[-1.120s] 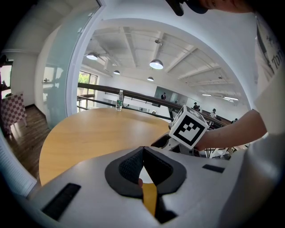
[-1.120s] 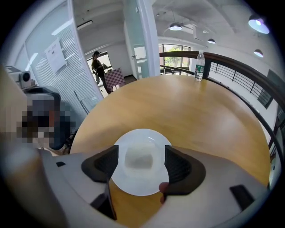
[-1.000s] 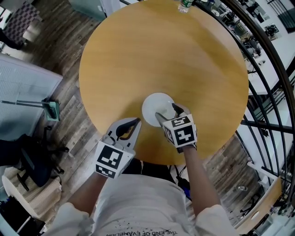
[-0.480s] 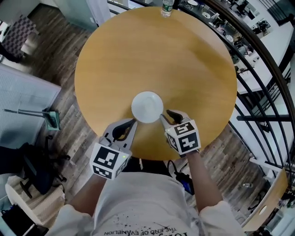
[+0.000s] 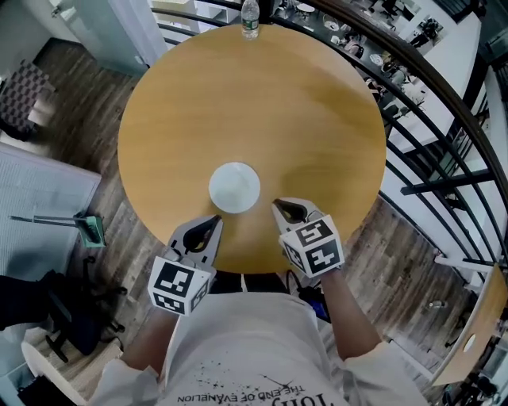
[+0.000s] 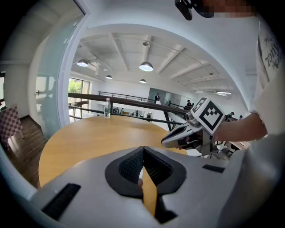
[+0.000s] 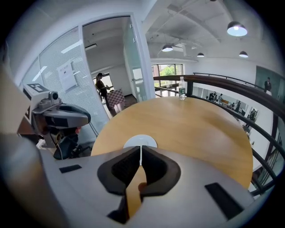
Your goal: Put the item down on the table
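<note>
Jaws: right gripper (image 5: 278,208) just closed, empty; left gripper (image 5: 214,222) pressed together, empty. Both just beside white plate (image 5: 234,187), clear of it; plate flat on table (image 5: 317,103).

One round wooden bench (image 5: 317,119) is standing below, and it is carrying two things: one white plate (image 5: 234,187) and one clear bottle (image 5: 250,20) at its far rim. Two tongs are hovering at the near edge, the left tongs (image 5: 213,222) and the right tongs (image 5: 279,207) (the right jaws have just been closing, nothing between them). Each is bearing one marker cube (image 5: 176,287), two in all. One long-handled green tool (image 5: 91,230) is lying on the floor.
</note>
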The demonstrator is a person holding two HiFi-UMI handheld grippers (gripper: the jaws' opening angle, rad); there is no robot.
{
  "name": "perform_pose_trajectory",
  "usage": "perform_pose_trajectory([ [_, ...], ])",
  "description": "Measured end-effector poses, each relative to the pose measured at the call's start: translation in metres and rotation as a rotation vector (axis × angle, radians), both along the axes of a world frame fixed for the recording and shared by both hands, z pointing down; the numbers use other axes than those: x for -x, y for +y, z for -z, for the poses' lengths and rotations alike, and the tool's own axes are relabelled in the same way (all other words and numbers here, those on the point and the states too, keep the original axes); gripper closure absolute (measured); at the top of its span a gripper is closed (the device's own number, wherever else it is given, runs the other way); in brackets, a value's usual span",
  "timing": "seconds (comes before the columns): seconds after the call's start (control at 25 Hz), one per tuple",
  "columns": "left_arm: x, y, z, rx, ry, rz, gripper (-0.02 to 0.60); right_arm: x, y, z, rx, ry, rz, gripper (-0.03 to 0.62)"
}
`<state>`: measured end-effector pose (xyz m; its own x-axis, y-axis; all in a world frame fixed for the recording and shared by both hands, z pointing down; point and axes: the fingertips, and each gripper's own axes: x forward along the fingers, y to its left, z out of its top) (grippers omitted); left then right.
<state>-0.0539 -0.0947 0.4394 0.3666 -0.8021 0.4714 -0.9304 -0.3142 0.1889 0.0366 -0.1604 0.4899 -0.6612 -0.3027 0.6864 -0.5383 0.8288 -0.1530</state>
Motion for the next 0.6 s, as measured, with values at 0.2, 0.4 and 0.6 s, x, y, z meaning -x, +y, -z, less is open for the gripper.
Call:
perform_pose_trajectory([
  [0.2,-0.01,-0.006,0.011,-0.015,0.021,0.012,0.56,-0.006,0.012,0.015,0.014,-0.057,0.006,0.566],
  [0.4,-0.019,-0.013,0.019,-0.034,0.018,0.005,0.56,-0.006,0.016,0.014,0.006,-0.045,0.021,0.569],
  [0.6,-0.009,-0.01,0.022,-0.046,0.02,0.021,0.56,0.004,0.021,0.018,-0.006,-0.037,0.053,0.569],
])
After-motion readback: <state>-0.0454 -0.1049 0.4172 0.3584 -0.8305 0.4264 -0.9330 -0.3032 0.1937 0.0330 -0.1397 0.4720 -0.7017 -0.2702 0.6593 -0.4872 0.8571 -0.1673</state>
